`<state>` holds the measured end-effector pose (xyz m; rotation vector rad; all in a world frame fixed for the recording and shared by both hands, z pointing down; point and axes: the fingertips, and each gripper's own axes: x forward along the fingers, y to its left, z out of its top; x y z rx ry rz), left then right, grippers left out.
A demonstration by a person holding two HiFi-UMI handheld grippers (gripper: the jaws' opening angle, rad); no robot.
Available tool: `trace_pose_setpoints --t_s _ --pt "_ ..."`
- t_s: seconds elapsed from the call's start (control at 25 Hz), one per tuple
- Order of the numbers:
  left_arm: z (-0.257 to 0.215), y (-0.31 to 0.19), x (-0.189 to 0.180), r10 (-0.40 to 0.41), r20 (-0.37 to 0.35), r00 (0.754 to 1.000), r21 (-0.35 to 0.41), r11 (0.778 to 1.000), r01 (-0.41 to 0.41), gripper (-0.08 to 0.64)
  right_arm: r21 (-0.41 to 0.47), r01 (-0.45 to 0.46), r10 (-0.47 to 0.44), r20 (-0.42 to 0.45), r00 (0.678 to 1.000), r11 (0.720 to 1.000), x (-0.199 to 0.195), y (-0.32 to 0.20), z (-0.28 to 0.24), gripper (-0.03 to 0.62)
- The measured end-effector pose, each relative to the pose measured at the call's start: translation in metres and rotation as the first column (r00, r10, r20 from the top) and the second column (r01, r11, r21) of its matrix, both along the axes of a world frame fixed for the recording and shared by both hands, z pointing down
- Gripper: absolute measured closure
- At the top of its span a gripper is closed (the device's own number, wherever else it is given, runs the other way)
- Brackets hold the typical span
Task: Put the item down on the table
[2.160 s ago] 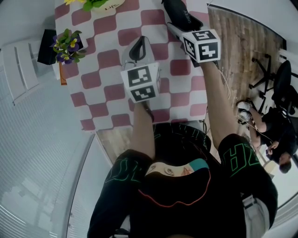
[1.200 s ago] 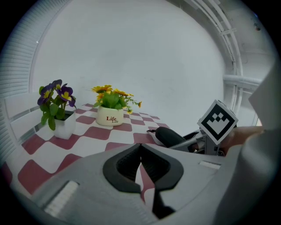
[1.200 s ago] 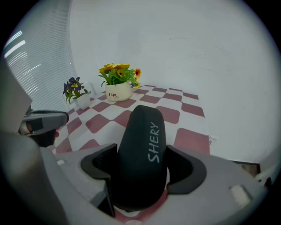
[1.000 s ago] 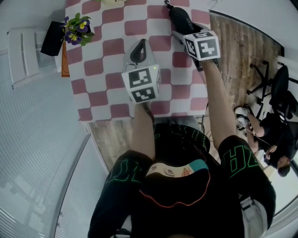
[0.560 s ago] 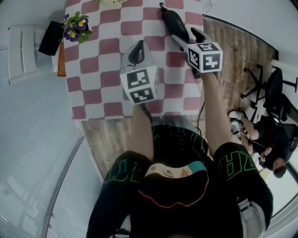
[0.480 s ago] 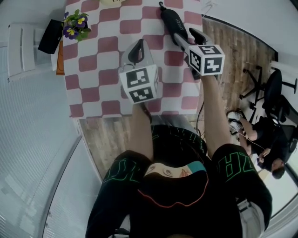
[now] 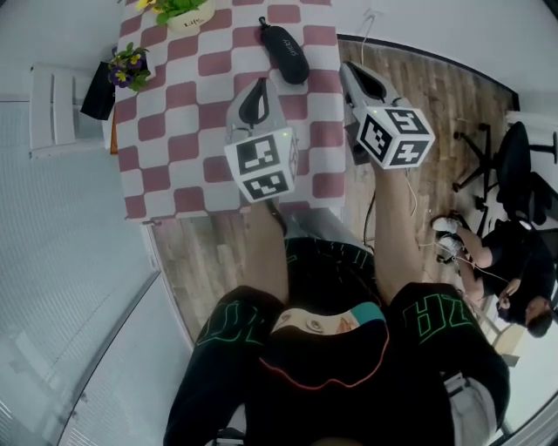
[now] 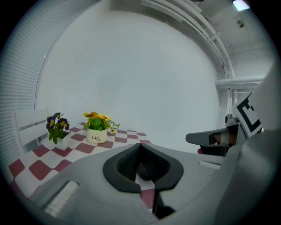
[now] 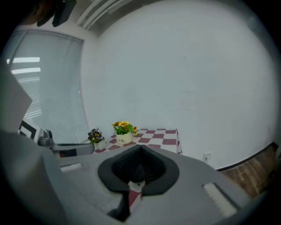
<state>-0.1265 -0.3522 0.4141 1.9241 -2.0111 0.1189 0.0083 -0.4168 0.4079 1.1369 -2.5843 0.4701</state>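
A long black zip case (image 7: 284, 50) lies flat on the red-and-white checked table (image 7: 174, 131), near its far right side, with nothing touching it. My right gripper (image 7: 351, 68) hangs to the right of the case, over the table's right edge, its jaws shut and empty. My left gripper (image 7: 259, 84) hovers above the cloth on the near side of the case, also shut and empty. In the left gripper view the jaw tips meet (image 8: 139, 145). The same is true in the right gripper view (image 9: 140, 147).
A white pot of yellow flowers (image 7: 179, 10) and a small pot of purple pansies (image 7: 128, 68) stand at the table's far left. A white slatted bench (image 7: 52, 109) is left of the table. Right of it lie wooden floor, an office chair (image 7: 523, 165) and a seated person (image 7: 523, 270).
My right gripper has let go of the black case, drawn back to the right off the table's edge and shut. The case now lies alone on the cloth. The left gripper has barely moved.
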Motion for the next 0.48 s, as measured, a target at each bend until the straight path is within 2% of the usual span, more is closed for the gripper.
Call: trace_pose_setpoints --t_s 0.12,0.28,0.48 --pt "-0.033 0.007 0.017 -0.023 0.025 0.999 0.072 0.997 0.021 0.551 0.041 0.000 -0.003 0.065 0.998 0.999 0.025 0.013 -0.033 0.589" --pt "-0.078 0.010 0.034 -0.040 0.050 0.998 0.190 0.981 0.030 0.551 0.152 0.014 -0.021 0.045 0.999 0.988 0.052 0.017 -0.066 0.589" --pt "-0.126 0.014 0.058 -0.042 0.131 0.991 0.277 0.961 0.004 0.551 0.252 0.005 -0.022 0.063 0.998 0.968 0.079 0.017 -0.098 0.589"
